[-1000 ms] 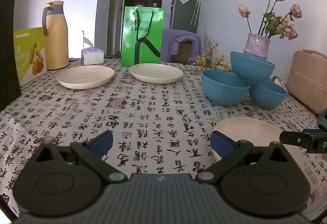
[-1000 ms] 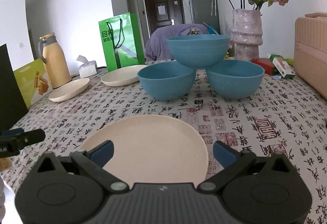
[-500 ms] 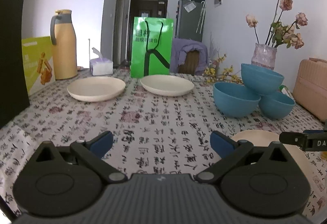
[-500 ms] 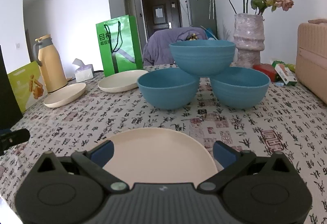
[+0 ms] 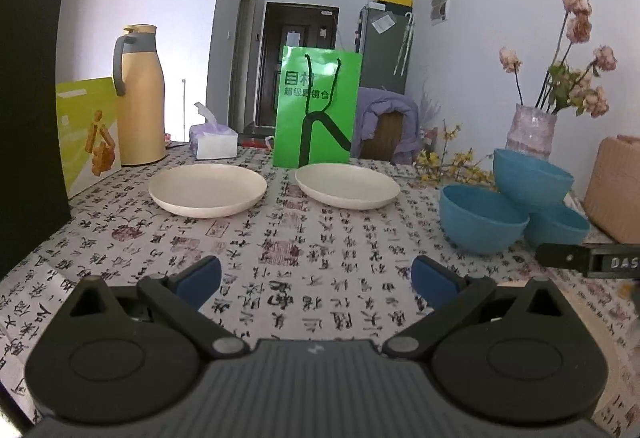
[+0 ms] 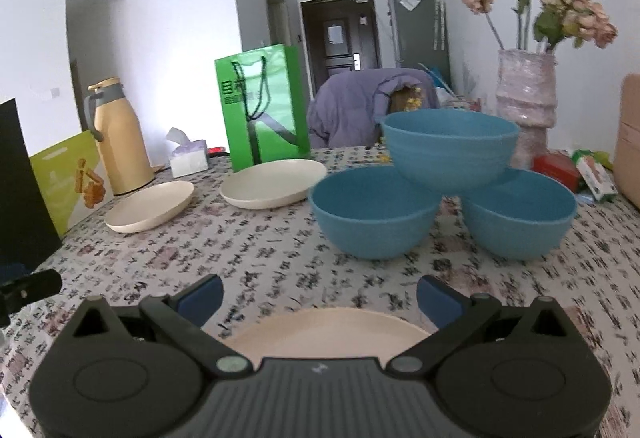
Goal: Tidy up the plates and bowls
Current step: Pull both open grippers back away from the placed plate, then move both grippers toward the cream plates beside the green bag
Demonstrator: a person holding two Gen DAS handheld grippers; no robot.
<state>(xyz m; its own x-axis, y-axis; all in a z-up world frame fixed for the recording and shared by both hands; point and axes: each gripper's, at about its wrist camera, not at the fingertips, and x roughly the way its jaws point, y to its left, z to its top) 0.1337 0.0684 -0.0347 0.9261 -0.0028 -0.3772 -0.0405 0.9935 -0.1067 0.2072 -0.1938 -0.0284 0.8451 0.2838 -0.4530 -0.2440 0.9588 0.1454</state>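
Both the left gripper (image 5: 316, 280) and the right gripper (image 6: 318, 298) hold their fingers spread, empty, above the calligraphy-print tablecloth (image 5: 280, 238). A cream round plate (image 6: 328, 330) lies at the near edge under the right gripper. Three blue plastic bowls (image 6: 448, 146), all empty, form a pyramid toward the right edge; two more cream plates (image 5: 208, 188) sit near the far edge.

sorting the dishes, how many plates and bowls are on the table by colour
cream plates: 3 (left, middle, near)
blue bowls: 3 (left, right, top)
total: 6
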